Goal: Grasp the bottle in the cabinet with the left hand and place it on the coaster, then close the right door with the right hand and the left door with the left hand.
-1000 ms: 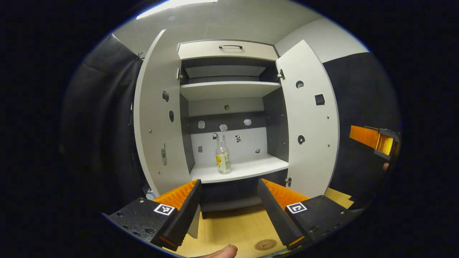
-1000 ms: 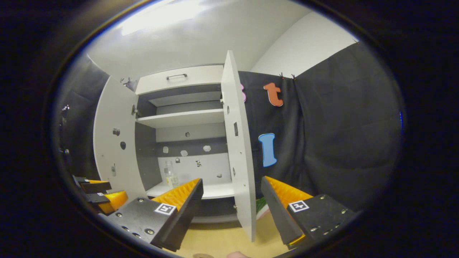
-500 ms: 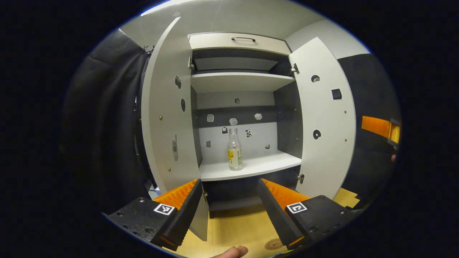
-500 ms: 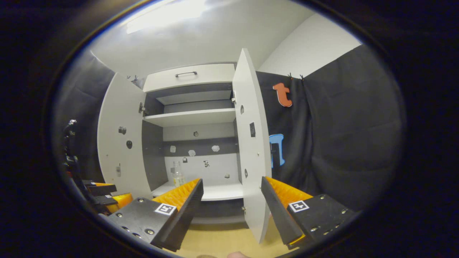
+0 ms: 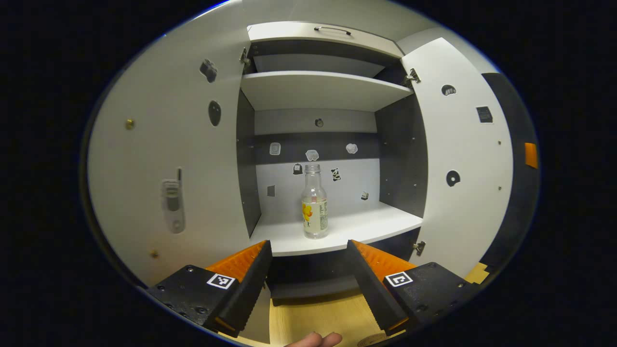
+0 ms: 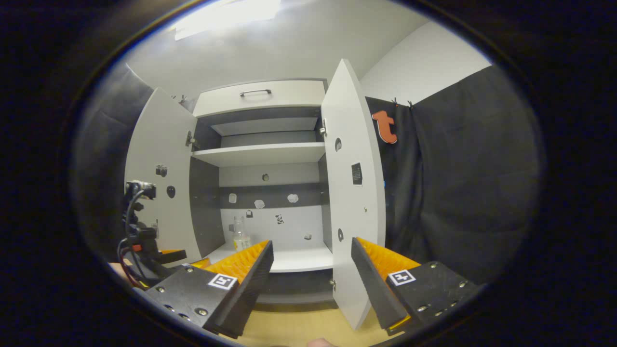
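A clear bottle with a pale label stands upright on the cabinet's lower shelf, straight ahead of my left gripper. That gripper is open and empty, still short of the shelf edge. Both doors stand open: the left door close on my left, the right door on the right. In the right gripper view the bottle shows small inside the cabinet, and my right gripper is open and empty in front of the right door. The left gripper with its cables is at the lower left.
An upper shelf and a drawer with a handle sit above the bottle. The wooden tabletop runs below the cabinet. A fingertip shows at the bottom edge. Black cloth hangs right of the cabinet.
My left gripper has moved forward toward the cabinet, so the bottle and left door look larger and nearer. The right gripper view has shifted slightly, showing more of the right door's inner face.
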